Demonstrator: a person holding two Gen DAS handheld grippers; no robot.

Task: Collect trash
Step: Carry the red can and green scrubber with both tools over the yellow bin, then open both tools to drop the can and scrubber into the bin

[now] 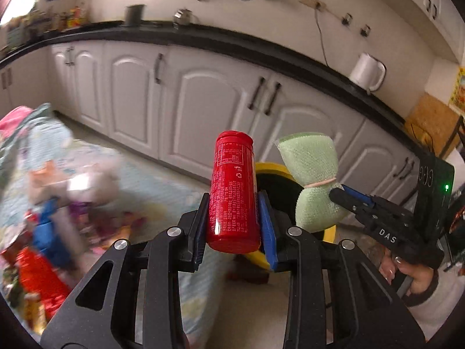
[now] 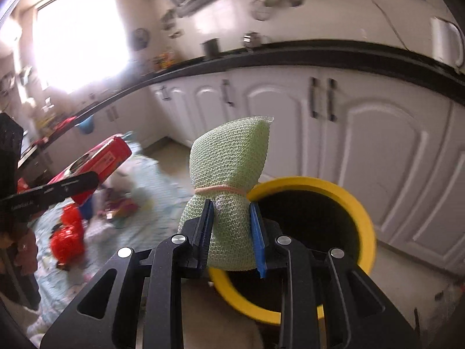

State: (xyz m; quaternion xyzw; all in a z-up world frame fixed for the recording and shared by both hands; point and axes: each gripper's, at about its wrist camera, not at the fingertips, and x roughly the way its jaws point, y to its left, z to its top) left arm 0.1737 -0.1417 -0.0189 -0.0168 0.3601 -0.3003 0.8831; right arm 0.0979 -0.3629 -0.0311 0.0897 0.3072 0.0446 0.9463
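Item one: red can (image 1: 234, 192), slim and cylindrical with fine white print, held about upright in the left claw (image 1: 234, 218), whose blue pads press its lower half from both sides. Judged light and probably empty, thin-walled, glossy and so apt to slip; a mid-body grip across the width suits it, with modest pressure to avoid denting. Item two: green mesh scrubber (image 2: 229, 195), cinched at the waist by a pink rubber band (image 2: 221, 189), pinched below that band in the right claw (image 2: 231, 226). Judged very light, soft and springy, rough enough not to slide; it compresses freely, so the narrow waist is the surest hold. Receptacle: yellow-rimmed bin (image 2: 360, 218) with dark interior, standing on the floor just behind and below both held items, white cabinets (image 1: 203, 101) beyond. Remaining stock: colourful wrappers and red litter (image 2: 68, 232) strewn on a pale patterned sheet (image 2: 162, 192) to the left, blurred, individual pieces not identifiable.
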